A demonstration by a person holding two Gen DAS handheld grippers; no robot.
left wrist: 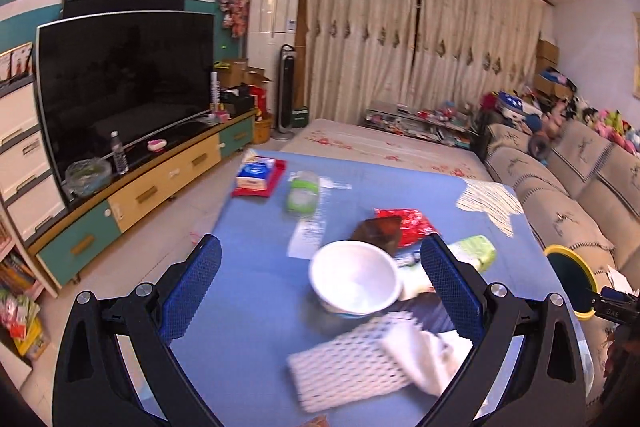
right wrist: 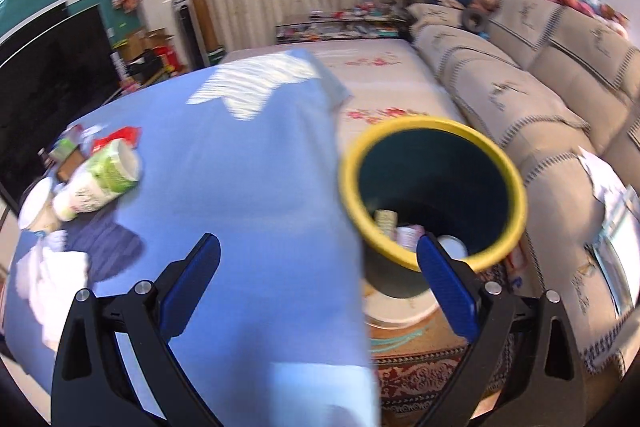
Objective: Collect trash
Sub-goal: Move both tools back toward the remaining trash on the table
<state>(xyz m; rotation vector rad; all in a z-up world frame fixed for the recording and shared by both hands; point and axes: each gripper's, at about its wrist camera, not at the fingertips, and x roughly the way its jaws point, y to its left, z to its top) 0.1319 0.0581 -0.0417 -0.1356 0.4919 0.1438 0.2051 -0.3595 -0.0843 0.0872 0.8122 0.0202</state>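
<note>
Cluttering the table (left wrist: 256, 307): bowl (left wrist: 354, 281), foam net (left wrist: 348, 363), bottle (right wrist: 100, 179).

White mesh wrap (left wrist: 352, 363) motion-blurred; bin (right wrist: 434, 147) contents partly hidden behind right gripper's finger (right wrist: 448, 283); bowl (right wrist: 34, 203) cut by edge.

A home living room is shown: a large television (left wrist: 124, 87) on a low cabinet (left wrist: 132, 195) at 10 o'clock, long drawn curtains (left wrist: 420, 39) at 12, and a cushioned sofa (left wrist: 568, 183) heaped with plush toys (left wrist: 600, 119) at 2.
</note>
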